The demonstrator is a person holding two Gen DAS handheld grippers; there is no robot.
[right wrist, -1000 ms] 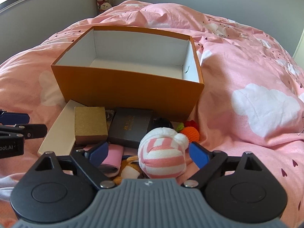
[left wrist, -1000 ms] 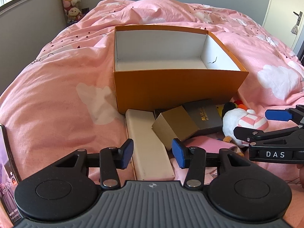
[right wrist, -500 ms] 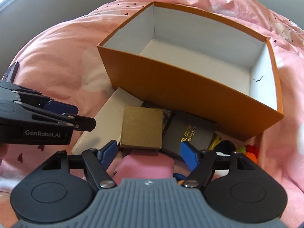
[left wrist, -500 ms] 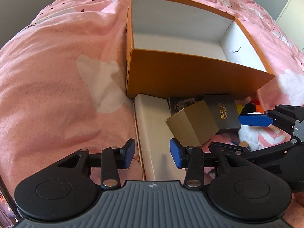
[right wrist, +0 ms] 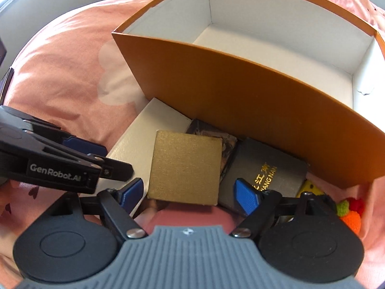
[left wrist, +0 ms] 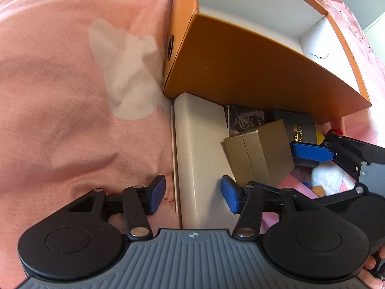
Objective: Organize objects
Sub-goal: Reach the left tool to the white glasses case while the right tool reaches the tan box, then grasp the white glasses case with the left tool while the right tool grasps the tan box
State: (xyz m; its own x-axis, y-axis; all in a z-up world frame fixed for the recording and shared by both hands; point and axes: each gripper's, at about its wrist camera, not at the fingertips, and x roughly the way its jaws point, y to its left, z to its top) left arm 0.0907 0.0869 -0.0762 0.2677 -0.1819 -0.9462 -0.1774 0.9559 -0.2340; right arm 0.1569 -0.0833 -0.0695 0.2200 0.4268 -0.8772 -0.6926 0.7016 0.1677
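Observation:
An open orange box (left wrist: 252, 72) with a white inside stands empty on the pink bed. In front of it lie a long cream box (left wrist: 199, 144), a gold box (right wrist: 185, 166) and a dark grey box with gold lettering (right wrist: 267, 175). My left gripper (left wrist: 193, 193) points steeply down over the cream box's near end. Its jaws are opening, with the box between them and the pads clear of it. My right gripper (right wrist: 190, 193) straddles the gold box. Its jaws are opening too, and its pads stand off the box's sides. Each gripper shows in the other's view, the left gripper (right wrist: 113, 156) and the right gripper (left wrist: 272, 166).
A small photo-printed box (right wrist: 216, 134) is wedged against the orange wall (right wrist: 240, 96). A pink item (right wrist: 187, 216) lies under the gold box. A white plush toy (left wrist: 329, 180) and crocheted orange and green pieces (right wrist: 351, 216) sit at the right. Pink duvet (left wrist: 72, 96) spreads to the left.
Both grippers have sunk and tipped downward toward the boxes. The right one shifted from the plush toy to the gold box. The left jaws stand wider than half a second ago.

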